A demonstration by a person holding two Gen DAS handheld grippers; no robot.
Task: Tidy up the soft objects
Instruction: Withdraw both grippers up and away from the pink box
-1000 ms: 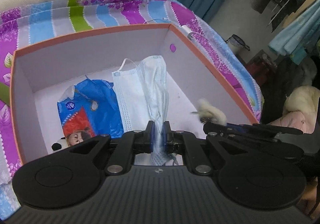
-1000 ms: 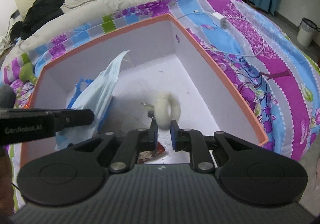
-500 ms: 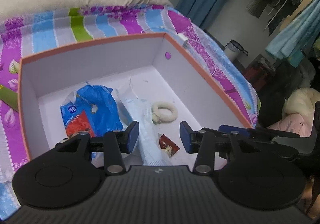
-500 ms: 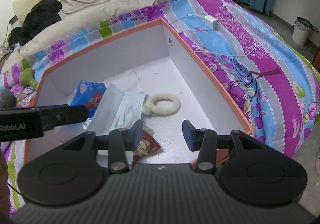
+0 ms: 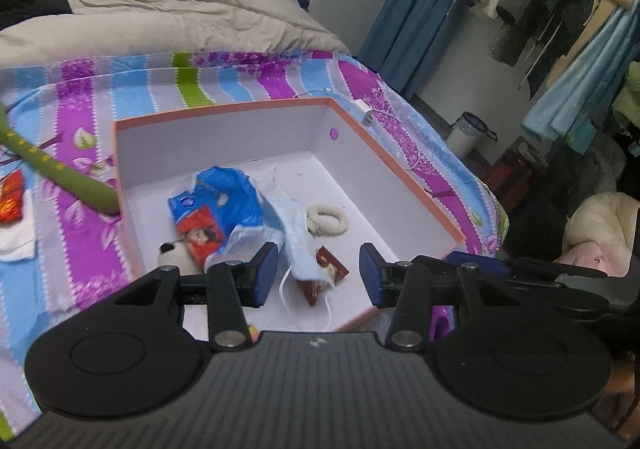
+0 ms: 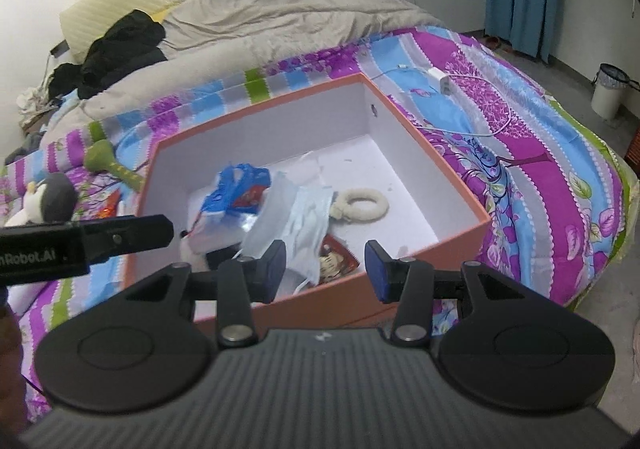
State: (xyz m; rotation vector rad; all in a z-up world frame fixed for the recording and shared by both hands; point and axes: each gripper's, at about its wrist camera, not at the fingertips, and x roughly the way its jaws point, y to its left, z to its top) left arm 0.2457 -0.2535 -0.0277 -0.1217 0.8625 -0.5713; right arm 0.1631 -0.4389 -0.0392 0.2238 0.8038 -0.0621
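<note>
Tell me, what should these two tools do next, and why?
Probably swing the left tool toward the green plush lying on the bedspread beside the box. Both tools are open and empty, the mask and fluffy ring already lie inside.

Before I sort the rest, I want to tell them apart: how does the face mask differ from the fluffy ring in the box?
The face mask is pale blue, flat pleated cloth, crumpled and elongated; the fluffy ring is cream, plush and round with a hole. The face mask leans against the blue plastic bag and trails white ear loops; the fluffy ring lies flat on the floor of the box. Both lie loose inside the box, side by side, held by neither gripper.
</note>
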